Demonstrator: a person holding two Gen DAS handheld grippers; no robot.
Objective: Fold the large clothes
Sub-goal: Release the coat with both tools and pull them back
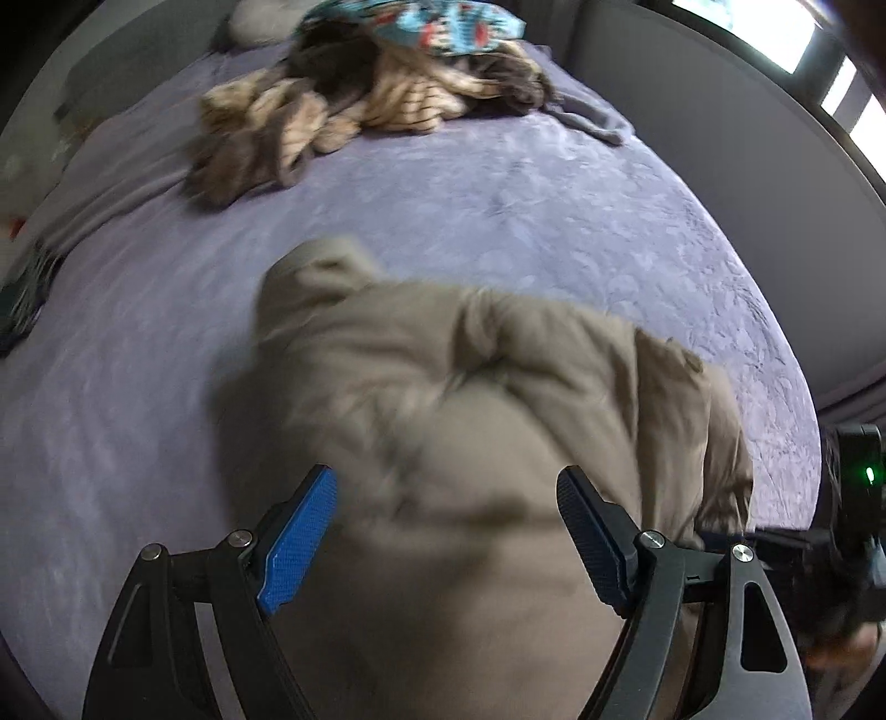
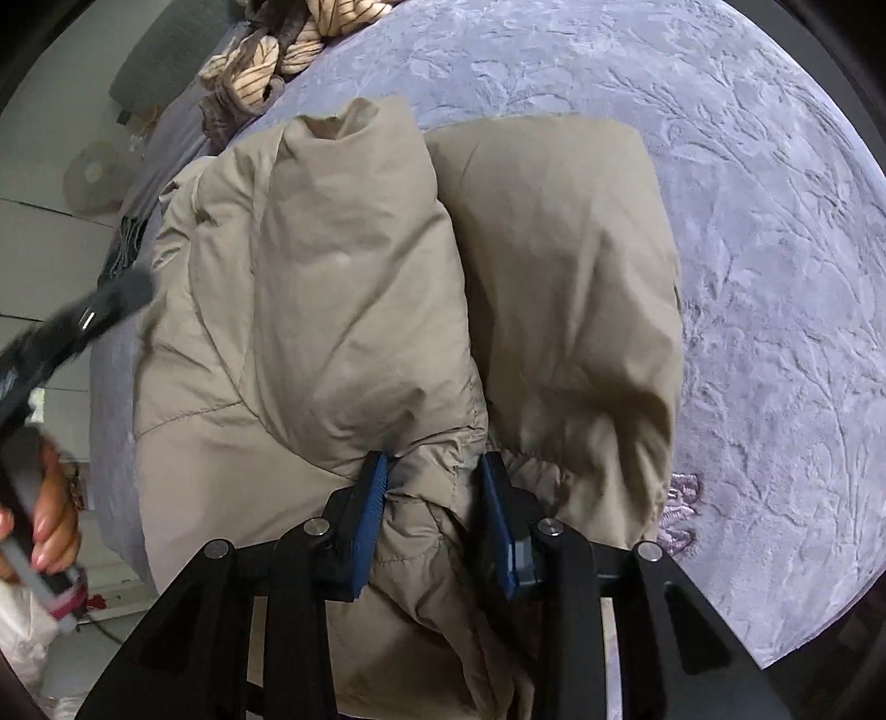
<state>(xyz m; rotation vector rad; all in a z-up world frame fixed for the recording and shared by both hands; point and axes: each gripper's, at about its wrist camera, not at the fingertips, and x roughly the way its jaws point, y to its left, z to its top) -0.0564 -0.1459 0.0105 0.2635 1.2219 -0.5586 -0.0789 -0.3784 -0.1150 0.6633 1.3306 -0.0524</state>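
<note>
A puffy beige jacket (image 2: 343, 288) lay bunched on a bed covered by a lavender embossed bedspread (image 2: 764, 277), near the near edge of the bed. In the right wrist view the garment was doubled into two padded lobes side by side, a taller one on the left with an open cuff or collar at its far end, and a rounder one on the right.

The right gripper (image 2: 434, 487) was clenched on a gathered ridge of the jacket's quilted fabric, its blue pads pressing the cloth from both sides at the near end of the seam between the two lobes. More beige fabric trailed down below the fingers toward the camera.

The left gripper (image 1: 446, 531) hovered over the near part of the same jacket (image 1: 443, 399) with its blue-padded fingers spread wide; nothing was caught between them, and the fabric beneath was blurred. In the right wrist view this tool appeared as a dark blurred shape at the left edge, held by the person's left hand (image 2: 52, 531).

At the far end of the bed sat a heap of other clothes (image 1: 310, 116): tan striped fabric, dark brown cloth, and a turquoise patterned piece (image 1: 421, 22) on top. A grey headboard (image 1: 692, 144) curved along the right side of the left wrist view, with a bright window (image 1: 797, 39) beyond.
</note>
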